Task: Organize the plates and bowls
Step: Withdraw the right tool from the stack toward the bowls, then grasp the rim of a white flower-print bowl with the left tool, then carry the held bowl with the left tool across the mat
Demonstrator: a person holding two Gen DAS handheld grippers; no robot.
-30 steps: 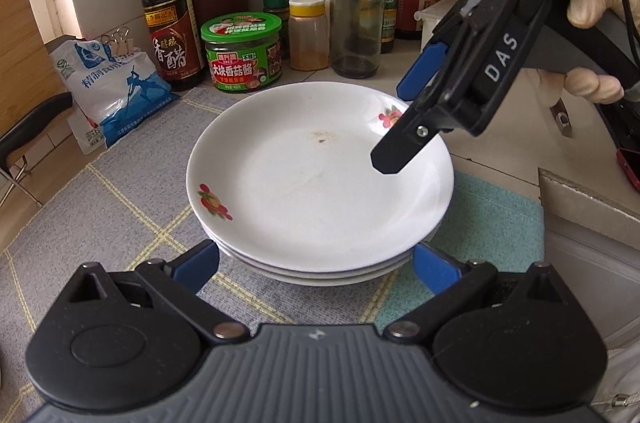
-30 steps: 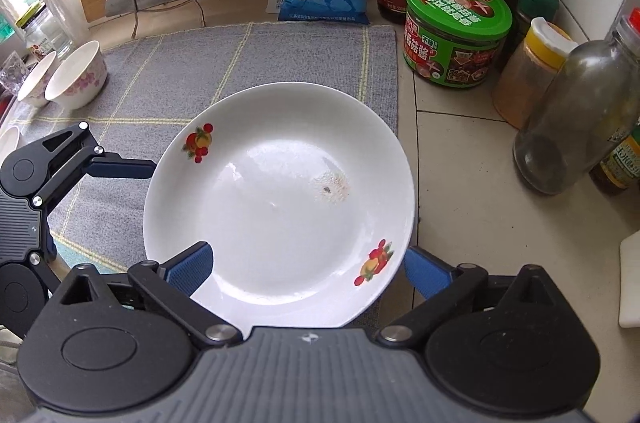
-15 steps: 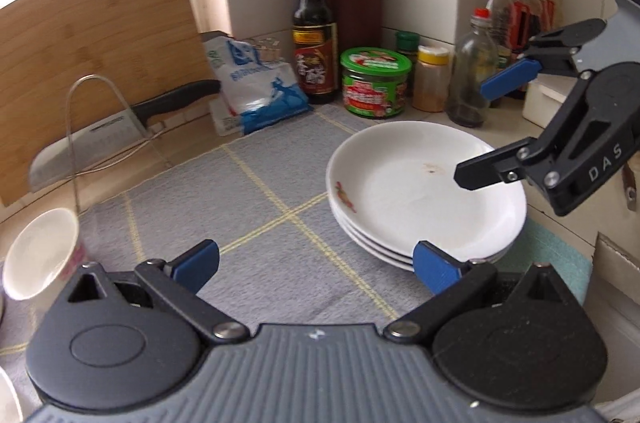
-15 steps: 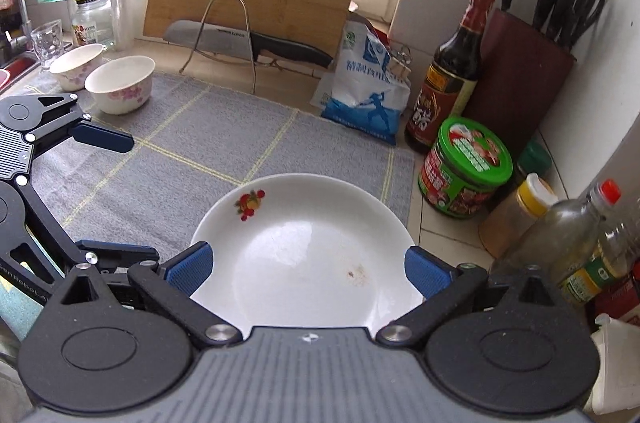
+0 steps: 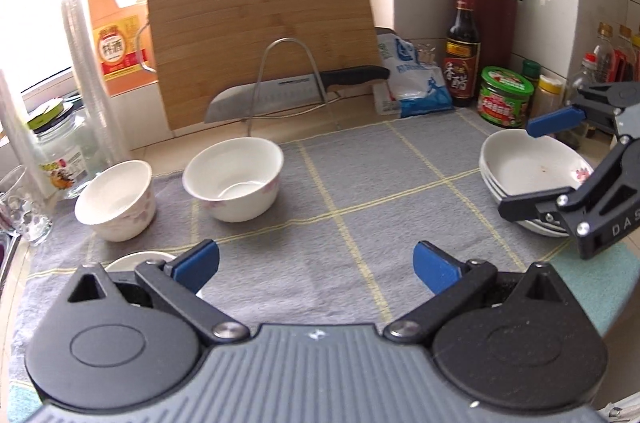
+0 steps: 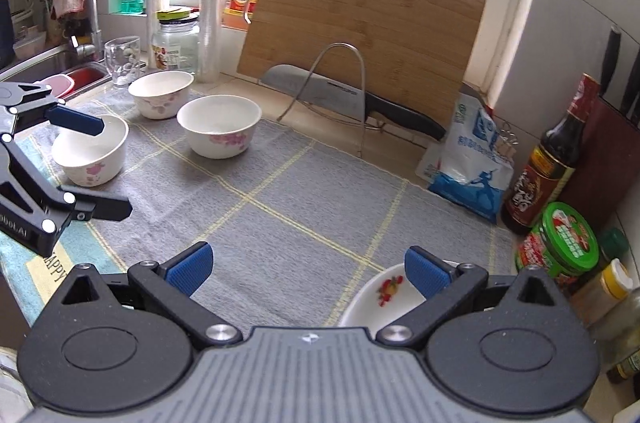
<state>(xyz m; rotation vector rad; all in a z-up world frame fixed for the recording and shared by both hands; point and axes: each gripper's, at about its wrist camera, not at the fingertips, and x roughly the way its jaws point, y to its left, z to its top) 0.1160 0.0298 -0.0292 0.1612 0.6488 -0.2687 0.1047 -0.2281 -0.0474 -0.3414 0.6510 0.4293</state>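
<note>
Lying flat under everything was the gray mat (image 5: 360,183), likely to keep dishes from sliding. Stacked at its right edge, the plates (image 5: 532,175), already tidy. Scattered at its far left, three bowls (image 6: 218,125), probably next. Hovering above its near edge, left gripper (image 5: 316,263) and right gripper (image 6: 306,267), both spread wide, holding nothing.

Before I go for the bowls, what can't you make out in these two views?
- Third bowl: left wrist view, mostly behind the left claw.
- Plate stack: right wrist view, largely under the right claw; count unreadable there.
- Sink: cut off by the edge.
</note>
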